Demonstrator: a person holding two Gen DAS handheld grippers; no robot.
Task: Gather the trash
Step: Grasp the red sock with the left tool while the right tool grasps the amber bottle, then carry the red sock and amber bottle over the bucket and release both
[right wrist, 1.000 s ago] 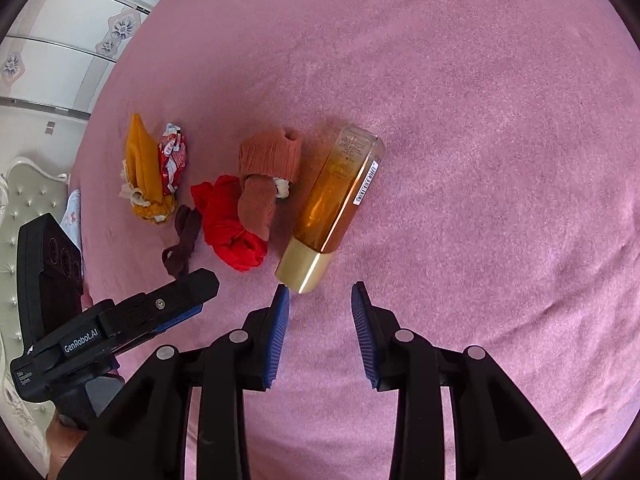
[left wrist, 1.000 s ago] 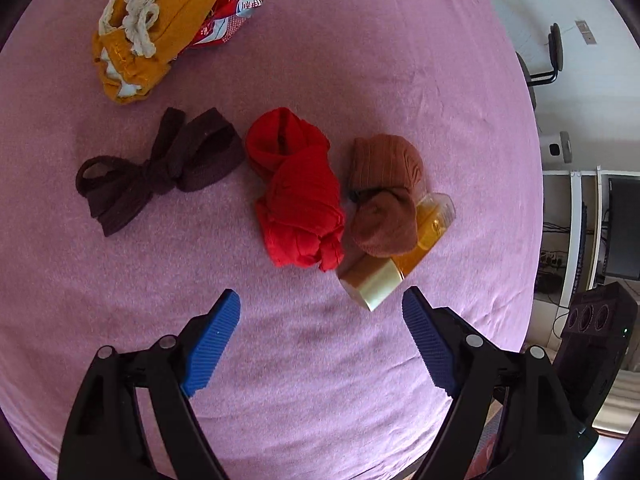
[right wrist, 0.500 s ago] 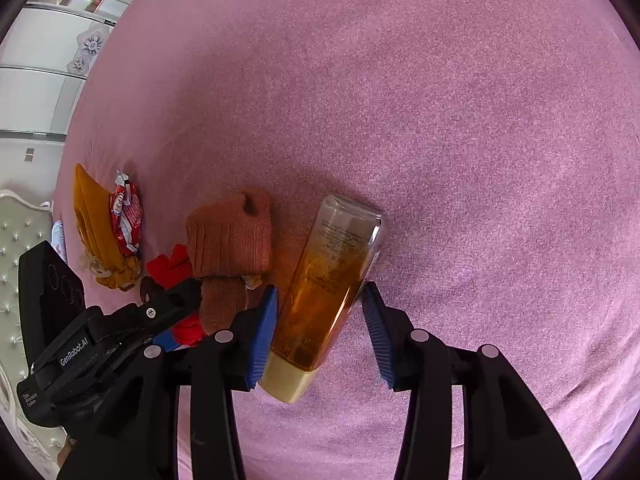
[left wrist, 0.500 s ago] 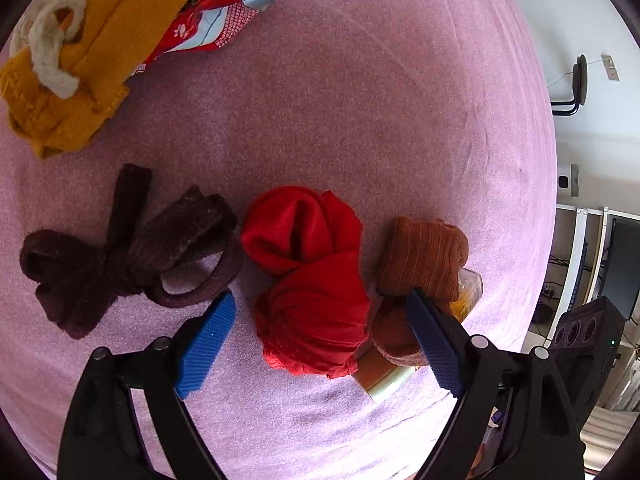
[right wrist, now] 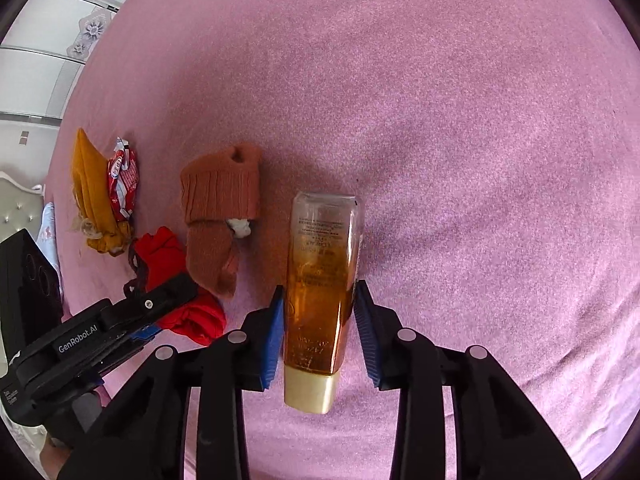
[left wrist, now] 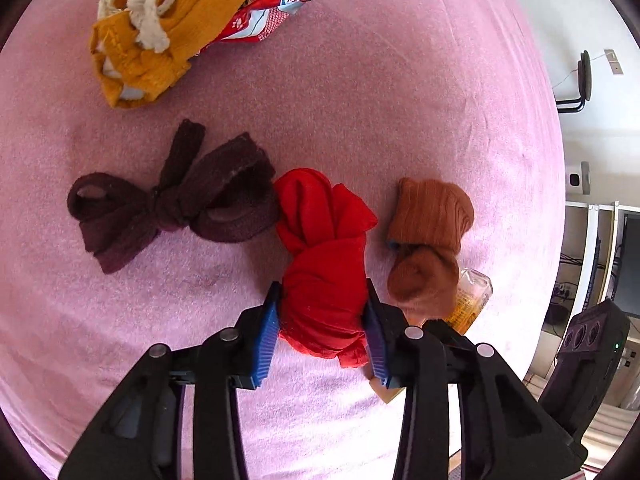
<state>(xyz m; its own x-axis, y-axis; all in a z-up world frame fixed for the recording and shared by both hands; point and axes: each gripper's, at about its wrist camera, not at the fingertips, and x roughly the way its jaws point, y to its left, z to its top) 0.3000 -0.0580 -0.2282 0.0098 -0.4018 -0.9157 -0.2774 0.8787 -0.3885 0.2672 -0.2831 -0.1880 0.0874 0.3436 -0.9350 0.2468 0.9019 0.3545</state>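
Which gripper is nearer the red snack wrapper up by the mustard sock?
Left. The left gripper is closing around the red sock bundle, nearer the wrapper; the right gripper is farther, closing on the amber bottle.

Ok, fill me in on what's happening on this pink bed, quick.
A person works two handheld grippers over a pink bedspread. The left gripper is closing its jaws on a knotted red cloth bundle. The right gripper is closing on an amber bottle with a cream cap, which lies flat between its pads. A brown sock bundle, a dark maroon bundle, a mustard cloth and a red snack wrapper lie untouched.
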